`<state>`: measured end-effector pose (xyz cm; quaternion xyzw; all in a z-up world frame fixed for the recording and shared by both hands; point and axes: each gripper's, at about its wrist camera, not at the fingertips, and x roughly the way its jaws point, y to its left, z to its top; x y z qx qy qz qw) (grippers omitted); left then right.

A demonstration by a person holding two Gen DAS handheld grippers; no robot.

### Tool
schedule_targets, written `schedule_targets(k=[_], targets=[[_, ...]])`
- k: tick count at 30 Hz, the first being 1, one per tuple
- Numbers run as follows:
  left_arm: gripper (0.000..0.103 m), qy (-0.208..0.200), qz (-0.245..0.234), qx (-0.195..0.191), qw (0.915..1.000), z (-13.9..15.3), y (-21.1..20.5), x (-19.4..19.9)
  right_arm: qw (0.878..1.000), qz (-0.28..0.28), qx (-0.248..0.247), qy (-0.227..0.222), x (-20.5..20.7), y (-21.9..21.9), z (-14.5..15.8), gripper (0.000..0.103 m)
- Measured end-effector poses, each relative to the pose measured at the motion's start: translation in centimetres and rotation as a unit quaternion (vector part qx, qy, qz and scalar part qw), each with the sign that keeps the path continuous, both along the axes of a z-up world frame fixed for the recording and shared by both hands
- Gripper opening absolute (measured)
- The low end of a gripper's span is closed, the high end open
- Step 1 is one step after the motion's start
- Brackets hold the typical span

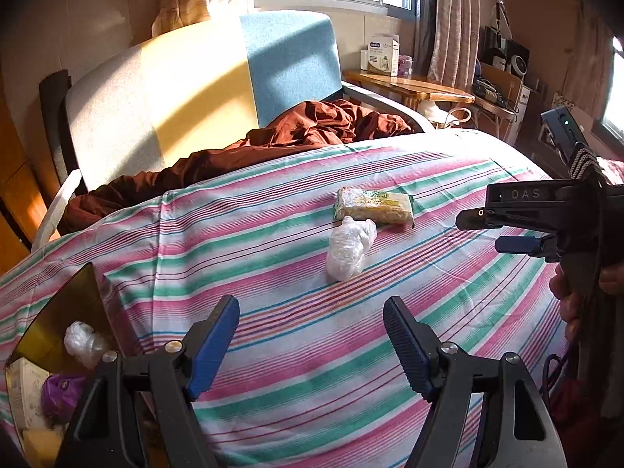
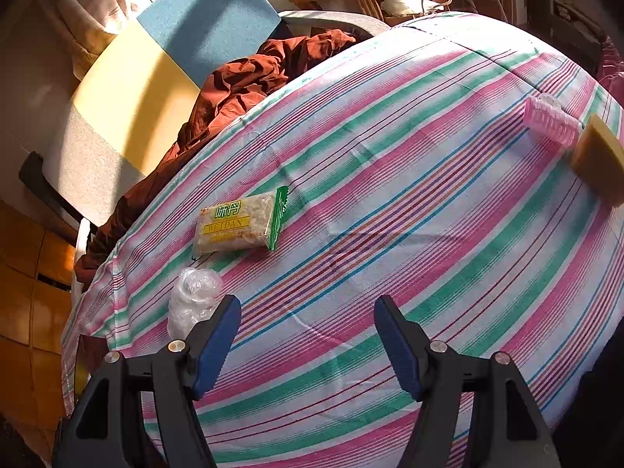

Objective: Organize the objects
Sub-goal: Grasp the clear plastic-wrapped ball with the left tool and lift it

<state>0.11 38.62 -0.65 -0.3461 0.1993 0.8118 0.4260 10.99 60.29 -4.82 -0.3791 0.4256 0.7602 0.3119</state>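
Observation:
A striped cloth (image 1: 273, 273) covers the table. On it lies a green-and-yellow snack pack (image 1: 372, 206) with a crumpled clear plastic bag (image 1: 349, 249) touching its near edge. My left gripper (image 1: 312, 343) hovers open a little short of the bag, with nothing between its fingers. My right gripper (image 1: 479, 232) reaches in from the right, held by a hand. In the right wrist view the right gripper (image 2: 308, 343) is open and empty over bare cloth (image 2: 390, 195). There the plastic bag (image 2: 193, 300) sits just left of its left finger, and the snack pack (image 2: 238, 222) lies beyond.
A gold-lined open box (image 1: 58, 312) holding several small items sits at the table's near left corner. A pink ribbed roller (image 2: 550, 124) and a tan block (image 2: 600, 160) lie at the far right. A sofa with brown fabric (image 1: 312, 124) stands behind the table.

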Motion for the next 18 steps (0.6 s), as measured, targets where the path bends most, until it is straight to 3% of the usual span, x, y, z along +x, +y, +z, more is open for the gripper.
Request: schedule_targets(k=[10, 16, 17, 18], targets=[[0.076, -0.037, -0.016, -0.038, 0.9984, -3.8, 7.6, -2.7, 1.000, 0.003, -0.010, -0.001, -0.4, 0.2, -0.3, 0.072], [0.070, -0.027, -0.023, -0.064, 0.9973, -5.7, 11.2, -4.4, 1.000, 0.004, -0.019, 0.000, -0.5, 0.5, -0.5, 0.072], [0.059, -0.033, -0.023, -0.068, 0.9969, -6.2, 11.5, -4.8, 1.000, 0.005, -0.019, -0.002, -0.5, 0.5, -0.5, 0.072], [0.033, -0.040, -0.020, -0.072, 0.9964, -6.8, 11.8, -5.3, 1.000, 0.005, -0.018, -0.003, -0.5, 0.4, -0.6, 0.072]])
